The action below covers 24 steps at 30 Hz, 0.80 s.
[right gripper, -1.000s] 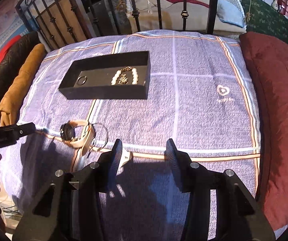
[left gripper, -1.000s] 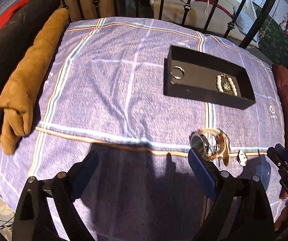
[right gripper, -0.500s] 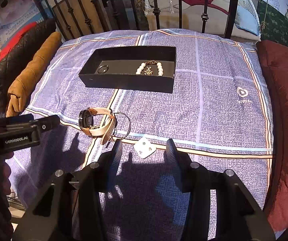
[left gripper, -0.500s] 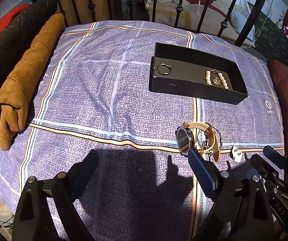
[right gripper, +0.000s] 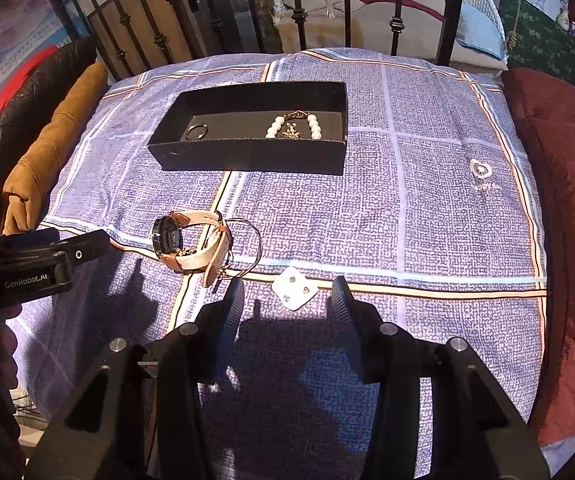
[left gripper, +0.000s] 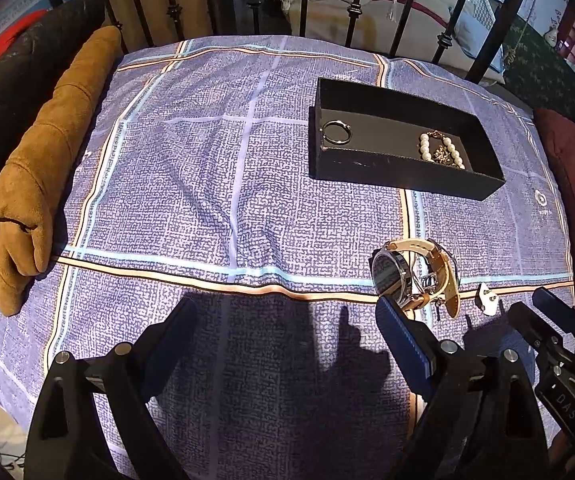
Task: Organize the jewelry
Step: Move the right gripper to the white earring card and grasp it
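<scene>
A black jewelry box (right gripper: 247, 156) (left gripper: 399, 178) lies on the purple cloth and holds a ring (right gripper: 198, 131) (left gripper: 337, 132) and a pearl bracelet (right gripper: 294, 126) (left gripper: 441, 151). A watch with a tan strap (right gripper: 191, 246) (left gripper: 415, 276) lies on the cloth with a thin bangle (right gripper: 247, 248) beside it. A white earring card (right gripper: 294, 288) (left gripper: 486, 299) lies just ahead of my right gripper (right gripper: 287, 304), which is open and empty. My left gripper (left gripper: 283, 328) is open and empty, its right finger (left gripper: 403, 336) just short of the watch.
A tan rolled cushion (left gripper: 43, 168) and a black jacket (left gripper: 3, 92) lie along the left edge. A dark red quilt (right gripper: 559, 208) borders the right. An iron bed rail (right gripper: 299, 20) stands behind the cloth. The left gripper's body (right gripper: 27, 268) shows at the right wrist view's left.
Both grippers have drawn back toward me and lifted slightly, so the watch and earring card now show in front of the fingers. Both stay open.
</scene>
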Each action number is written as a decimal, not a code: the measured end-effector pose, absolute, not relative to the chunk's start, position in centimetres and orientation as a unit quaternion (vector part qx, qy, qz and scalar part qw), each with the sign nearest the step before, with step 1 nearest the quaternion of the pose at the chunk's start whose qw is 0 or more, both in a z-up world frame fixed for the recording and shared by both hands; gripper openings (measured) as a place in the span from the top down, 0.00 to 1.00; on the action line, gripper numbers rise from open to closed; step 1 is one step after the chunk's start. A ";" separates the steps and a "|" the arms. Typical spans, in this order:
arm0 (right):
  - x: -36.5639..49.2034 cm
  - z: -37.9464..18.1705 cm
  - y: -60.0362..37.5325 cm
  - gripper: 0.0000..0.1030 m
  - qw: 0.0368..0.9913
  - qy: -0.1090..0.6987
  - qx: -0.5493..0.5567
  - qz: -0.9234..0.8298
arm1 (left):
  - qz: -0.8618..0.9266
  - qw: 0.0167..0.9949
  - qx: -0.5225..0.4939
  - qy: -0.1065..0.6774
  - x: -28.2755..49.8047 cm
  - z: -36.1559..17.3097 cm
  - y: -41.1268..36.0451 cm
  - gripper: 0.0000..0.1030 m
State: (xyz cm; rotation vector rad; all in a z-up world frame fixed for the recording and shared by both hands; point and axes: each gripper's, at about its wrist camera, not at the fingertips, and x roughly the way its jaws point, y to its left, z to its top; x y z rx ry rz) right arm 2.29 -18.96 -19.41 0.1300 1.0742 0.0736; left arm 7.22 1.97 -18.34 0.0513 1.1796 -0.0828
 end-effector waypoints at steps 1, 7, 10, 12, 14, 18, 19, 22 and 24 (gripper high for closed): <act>2.3 -19.4 -18.9 0.55 0.856 0.511 0.062 0.032 | -0.040 0.830 0.030 0.556 7.3 -18.5 2.1 0.14; 2.4 -20.6 -18.1 0.55 0.853 0.519 0.051 0.011 | -0.053 0.825 0.039 0.562 8.2 -19.3 2.8 0.14; 2.6 -21.2 -18.0 0.55 0.854 0.517 0.055 0.001 | -0.057 0.825 0.060 0.559 8.3 -19.9 2.6 0.14; 2.8 -21.5 -17.9 0.55 0.857 0.513 0.055 -0.009 | -0.059 0.827 0.071 0.554 8.3 -20.2 2.5 0.14; 3.1 -22.0 -18.0 0.55 0.854 0.516 0.059 -0.016 | -0.063 0.826 0.072 0.555 8.3 -20.6 2.5 0.14; 3.7 -23.1 -18.1 0.55 0.850 0.522 0.062 -0.026 | -0.059 0.824 0.066 0.560 8.4 -21.7 3.0 0.14; 3.8 -23.4 -18.0 0.55 0.849 0.524 0.063 -0.025 | -0.056 0.822 0.064 0.562 8.4 -22.2 3.1 0.14; 4.0 -24.3 -17.7 0.55 0.849 0.526 0.049 -0.027 | -0.054 0.822 0.062 0.564 8.4 -23.1 3.5 0.12; 4.0 -24.4 -17.5 0.65 0.851 0.524 0.043 -0.020 | -0.053 0.824 0.063 0.560 8.4 -23.2 3.5 0.12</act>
